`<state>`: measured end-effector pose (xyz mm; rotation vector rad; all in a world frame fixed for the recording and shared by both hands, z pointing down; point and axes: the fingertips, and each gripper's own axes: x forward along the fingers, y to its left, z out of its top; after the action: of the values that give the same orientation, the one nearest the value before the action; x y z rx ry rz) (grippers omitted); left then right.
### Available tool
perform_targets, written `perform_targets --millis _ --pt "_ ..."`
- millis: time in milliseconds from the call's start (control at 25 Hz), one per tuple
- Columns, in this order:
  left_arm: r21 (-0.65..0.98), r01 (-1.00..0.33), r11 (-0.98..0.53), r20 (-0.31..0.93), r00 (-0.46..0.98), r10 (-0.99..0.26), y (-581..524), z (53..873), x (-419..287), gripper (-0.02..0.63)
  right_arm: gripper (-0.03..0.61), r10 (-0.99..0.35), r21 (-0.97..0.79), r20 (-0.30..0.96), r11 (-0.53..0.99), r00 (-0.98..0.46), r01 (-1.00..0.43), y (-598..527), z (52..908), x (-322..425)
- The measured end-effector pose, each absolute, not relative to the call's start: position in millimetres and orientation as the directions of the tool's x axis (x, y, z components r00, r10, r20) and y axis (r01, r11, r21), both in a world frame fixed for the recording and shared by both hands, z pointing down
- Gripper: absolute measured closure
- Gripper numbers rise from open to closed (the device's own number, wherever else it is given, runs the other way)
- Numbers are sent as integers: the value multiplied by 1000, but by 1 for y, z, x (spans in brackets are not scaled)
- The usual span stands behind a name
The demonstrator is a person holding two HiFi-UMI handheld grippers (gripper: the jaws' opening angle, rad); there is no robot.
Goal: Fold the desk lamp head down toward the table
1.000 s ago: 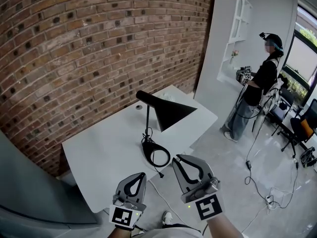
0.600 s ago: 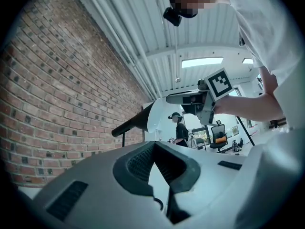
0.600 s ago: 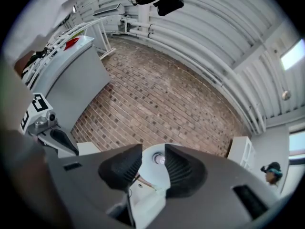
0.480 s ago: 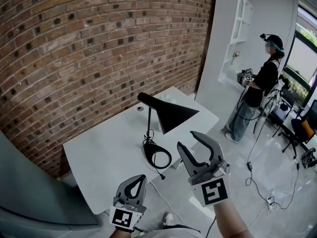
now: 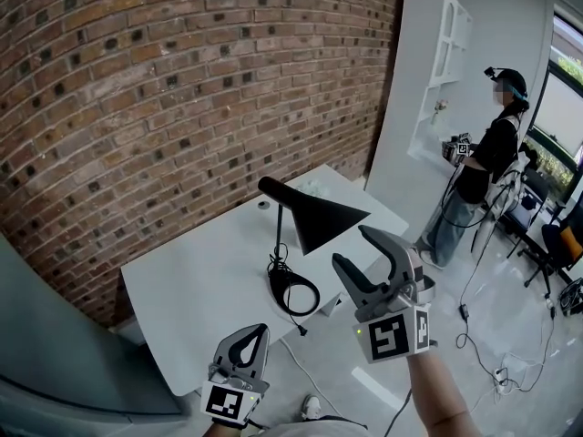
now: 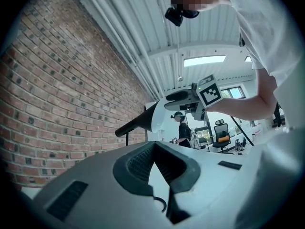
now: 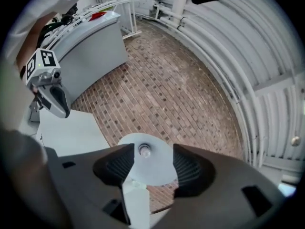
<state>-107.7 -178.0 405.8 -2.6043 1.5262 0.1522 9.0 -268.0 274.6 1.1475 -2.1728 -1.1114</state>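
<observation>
A black desk lamp (image 5: 314,217) stands on the white desk (image 5: 191,280) in front of the brick wall (image 5: 137,107). Its ring base (image 5: 293,291) sits near the desk's front edge and its thin stem is upright. The cone-shaped lamp head (image 5: 323,218) is raised well above the desk top, with its wide mouth tipped out toward the person holding the tools.

The right hand-held gripper (image 5: 351,247) is held up just in front of that mouth. Its jaws have just been opening and now stand wide apart. Looking along them, the pale inside of the lamp head (image 7: 155,173) and the bulb (image 7: 143,150) fill the gap between the pads, which press on nothing.

The left hand-held gripper (image 5: 259,330) hangs low by the desk's near edge, well apart from the lamp, with its jaws together and nothing between them (image 6: 155,149).

Across the room, another person (image 5: 487,153) stands beside a tall white shelf unit (image 5: 428,80).
</observation>
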Motion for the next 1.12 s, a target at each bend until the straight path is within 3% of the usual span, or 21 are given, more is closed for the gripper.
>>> perform_targets --millis 440,760,1120 --pt "-56 -883 -466 -134 469 -873 -192 409 -104 606 333 -819 842 5 312 -573 -439 -288 270 7" --pt "-57 -878 -475 -125 478 -869 -197 411 -97 606 333 -813 826 85 381 -576 -415 -276 307 17" --pt "-66 -875 -479 -106 484 -869 -199 415 -97 606 333 -816 789 90 409 -571 -459 -272 323 17"
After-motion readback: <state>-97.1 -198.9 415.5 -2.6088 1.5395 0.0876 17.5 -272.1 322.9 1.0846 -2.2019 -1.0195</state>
